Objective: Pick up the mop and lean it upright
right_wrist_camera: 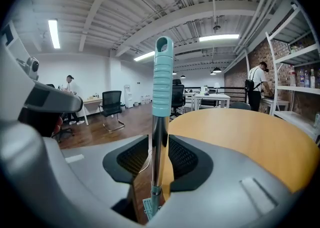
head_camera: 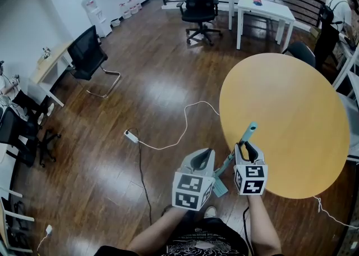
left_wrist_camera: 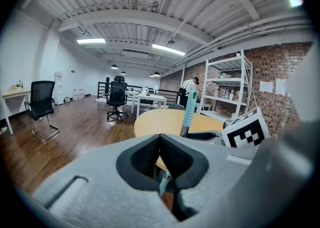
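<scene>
The mop stands nearly upright, its teal handle grip against the edge of the round wooden table and its teal head on the floor by my feet. My right gripper is around the metal pole just below the grip; the pole lies against the left pad, with a narrow gap to the right pad, so the jaws are open. My left gripper hangs left of the pole, pads together and empty. From the left gripper view the mop handle rises beyond the jaws.
A white power strip and its cable lie on the wooden floor ahead to the left. Black office chairs, white desks and a railing stand further back. A person stands by metal shelves at the far right.
</scene>
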{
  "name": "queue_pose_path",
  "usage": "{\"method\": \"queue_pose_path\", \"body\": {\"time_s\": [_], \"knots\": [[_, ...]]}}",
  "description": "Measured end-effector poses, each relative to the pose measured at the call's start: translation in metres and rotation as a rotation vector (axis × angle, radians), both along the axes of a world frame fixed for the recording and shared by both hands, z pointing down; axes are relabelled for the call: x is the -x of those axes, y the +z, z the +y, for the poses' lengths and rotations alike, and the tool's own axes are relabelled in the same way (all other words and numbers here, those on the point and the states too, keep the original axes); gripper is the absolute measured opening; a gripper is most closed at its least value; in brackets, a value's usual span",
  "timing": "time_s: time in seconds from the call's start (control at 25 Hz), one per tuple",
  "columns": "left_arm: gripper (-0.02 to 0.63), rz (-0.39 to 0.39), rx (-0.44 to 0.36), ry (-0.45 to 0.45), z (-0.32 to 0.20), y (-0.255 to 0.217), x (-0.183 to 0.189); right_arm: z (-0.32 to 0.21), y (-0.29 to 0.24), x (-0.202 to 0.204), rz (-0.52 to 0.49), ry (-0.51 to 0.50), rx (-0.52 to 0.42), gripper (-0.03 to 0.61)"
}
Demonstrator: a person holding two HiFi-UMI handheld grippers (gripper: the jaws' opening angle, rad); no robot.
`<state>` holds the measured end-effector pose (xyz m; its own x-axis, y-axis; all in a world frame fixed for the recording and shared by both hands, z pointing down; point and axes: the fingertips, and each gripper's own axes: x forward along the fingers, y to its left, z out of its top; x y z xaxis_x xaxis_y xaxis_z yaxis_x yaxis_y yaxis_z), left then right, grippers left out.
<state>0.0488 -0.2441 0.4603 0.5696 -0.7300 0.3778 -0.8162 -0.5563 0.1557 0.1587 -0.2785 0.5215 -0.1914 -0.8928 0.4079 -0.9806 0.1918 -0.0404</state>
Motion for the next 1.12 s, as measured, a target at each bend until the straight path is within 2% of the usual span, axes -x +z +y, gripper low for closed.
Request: {"method": "queue_pose_path", "body": {"time_s": [0.84, 0.96, 1.08, 1.12], "knots": [[0.003, -0.004, -0.002, -0.012, -0.001, -0.003, 0.001, -0.002, -0.005, 0.002, 0.006, -0.005, -0.001, 0.114], [0.003, -0.002, -0.003, -0.011, -0.002, -0.002, 0.001, 0.002, -0.007, 0.0, 0.017, 0.013, -0.009, 0.073], [0.003, 0.002, -0.007, -0.01, 0.0, -0.001, -0.001, 0.012, -0.016, 0.0, 0.018, 0.026, -0.035, 0.004], [0.003, 0.003, -0.009, -0.009, 0.001, -0.001, -0.002, 0.016, -0.02, 0.001, 0.014, 0.026, -0.045, 0.001]]}}
